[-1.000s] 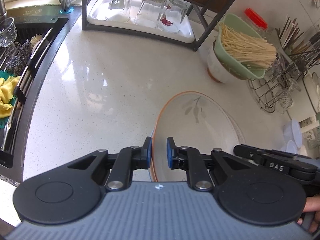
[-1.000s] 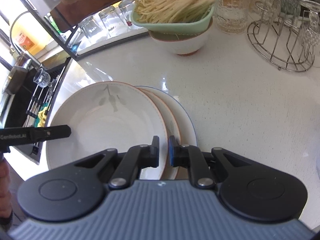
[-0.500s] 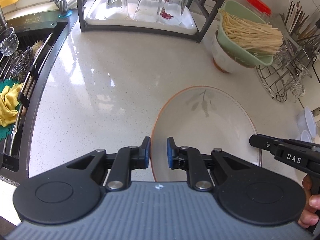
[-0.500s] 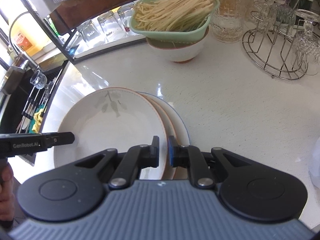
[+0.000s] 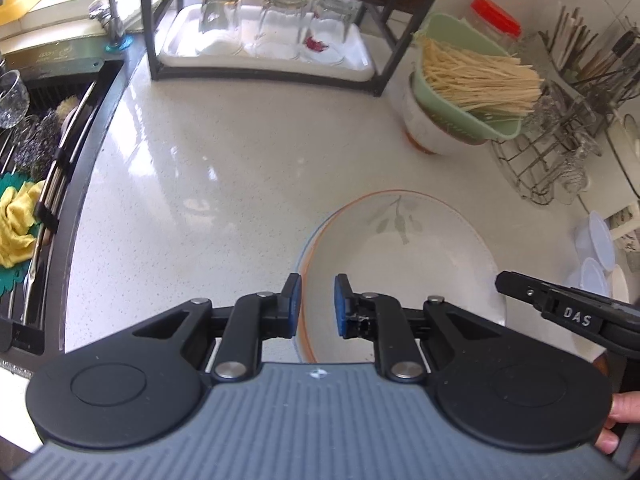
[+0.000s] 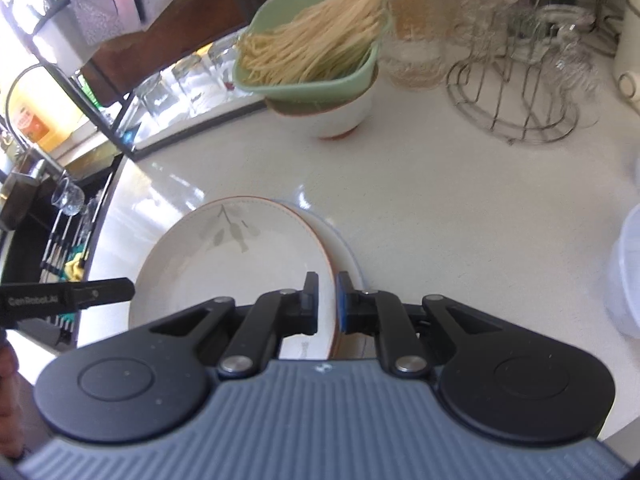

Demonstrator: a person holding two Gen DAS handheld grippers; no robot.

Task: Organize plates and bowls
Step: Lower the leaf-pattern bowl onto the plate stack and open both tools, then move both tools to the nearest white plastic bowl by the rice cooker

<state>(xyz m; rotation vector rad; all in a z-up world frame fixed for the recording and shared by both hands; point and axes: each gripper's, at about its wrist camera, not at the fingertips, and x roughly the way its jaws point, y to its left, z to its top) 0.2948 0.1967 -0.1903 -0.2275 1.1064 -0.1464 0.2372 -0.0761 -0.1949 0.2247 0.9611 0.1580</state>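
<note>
Plate pinched from both sides over the counter

Spread beneath everything: pale speckled countertop (image 5: 208, 168), bounded on its left by a dark sink (image 5: 36, 128) with a yellow cloth (image 5: 16, 224) inside. At the back, a dark rack (image 5: 264, 76) over a white tray (image 5: 352, 60) of upturned glasses (image 5: 220, 12). Toward the back right, a wire stand (image 6: 516, 108) beside a white bowl (image 6: 336, 116) topped with a green strainer (image 6: 320, 88) full of pale noodles (image 6: 316, 52).

Nearest the cameras: an orange-rimmed plate (image 5: 400, 264) with a grey leaf sprig, sitting on a blue-rimmed plate (image 6: 348, 256) showing only as a crescent along the right edge.

Clamped on the orange-rimmed plate's left rim: the left gripper (image 5: 317, 304), blue pads narrowly apart with the rim between them. Clamped on the opposite, right rim: the right gripper (image 6: 328, 304), pads close together on either face of the rim. Whether the plate is lifted clear of the lower one cannot be told.
</note>
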